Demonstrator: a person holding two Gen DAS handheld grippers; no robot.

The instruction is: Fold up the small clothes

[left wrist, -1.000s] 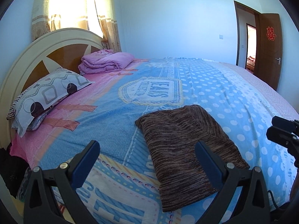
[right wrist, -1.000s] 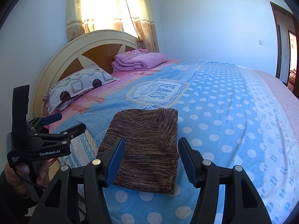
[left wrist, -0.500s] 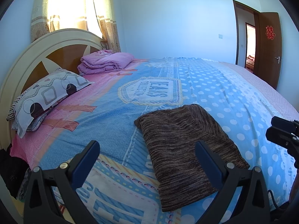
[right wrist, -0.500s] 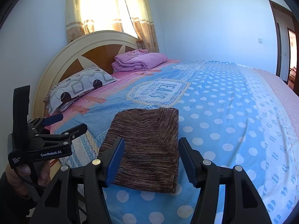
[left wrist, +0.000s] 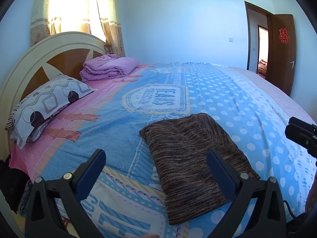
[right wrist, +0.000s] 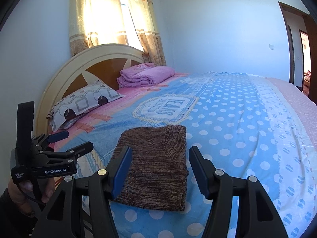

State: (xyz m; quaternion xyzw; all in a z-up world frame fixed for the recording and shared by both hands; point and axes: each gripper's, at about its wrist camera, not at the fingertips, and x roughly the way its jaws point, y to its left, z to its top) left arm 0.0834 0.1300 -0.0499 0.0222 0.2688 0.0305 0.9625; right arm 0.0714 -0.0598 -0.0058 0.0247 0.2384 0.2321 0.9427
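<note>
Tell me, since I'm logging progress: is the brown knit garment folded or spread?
Folded: the brown knit garment lies as a compact, layered rectangle on the bedspread.

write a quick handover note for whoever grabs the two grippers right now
Left gripper: open, empty, held above the near edge of the bed.
Right gripper: open, empty, held over the near end of the brown knit garment, not touching it.
The garment lies flat on the blue dotted bedspread, folded into a neat rectangle.
Done: this piece looks folded.
Left: possibly one more fold or moving it aside; no other loose clothes in view.
</note>
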